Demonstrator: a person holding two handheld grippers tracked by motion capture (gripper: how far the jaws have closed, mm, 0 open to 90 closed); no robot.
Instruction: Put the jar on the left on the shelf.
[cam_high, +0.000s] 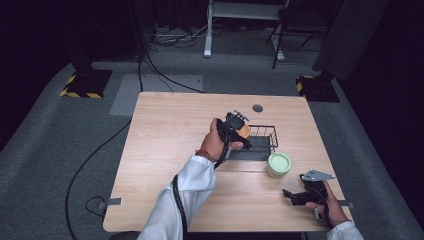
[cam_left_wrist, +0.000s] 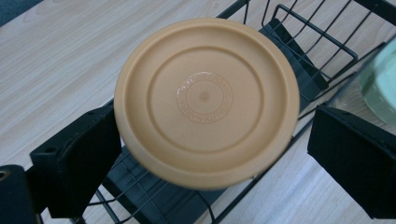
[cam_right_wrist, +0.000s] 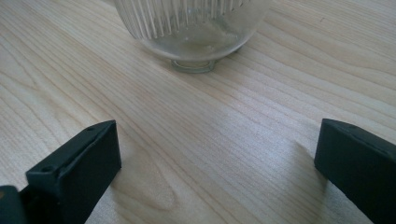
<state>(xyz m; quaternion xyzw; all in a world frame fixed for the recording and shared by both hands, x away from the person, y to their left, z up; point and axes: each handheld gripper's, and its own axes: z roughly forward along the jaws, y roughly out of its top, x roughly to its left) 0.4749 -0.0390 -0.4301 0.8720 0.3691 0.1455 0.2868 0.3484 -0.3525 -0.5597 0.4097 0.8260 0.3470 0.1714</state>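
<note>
A round orange lid (cam_left_wrist: 205, 100) lies tilted over the rim of a black wire basket (cam_left_wrist: 303, 44), with my left gripper (cam_left_wrist: 212, 140) open around it. Its left jaw touches or nearly touches the lid's edge, and the right jaw stands clear of it. In the high view the left gripper (cam_high: 234, 127) hovers at the basket's (cam_high: 267, 142) left end with the lid (cam_high: 244, 131) under it. My right gripper (cam_high: 290, 194) rests open near the front right corner. It points at a ribbed glass bowl (cam_right_wrist: 191, 28) capped with a pale green lid (cam_high: 278, 163).
The wooden table (cam_high: 165, 150) has a small round grommet hole (cam_high: 257, 108) near its far edge. The green-lidded bowl (cam_left_wrist: 380, 88) stands just in front of the basket's right end. Cables run over the grey floor to the left and behind.
</note>
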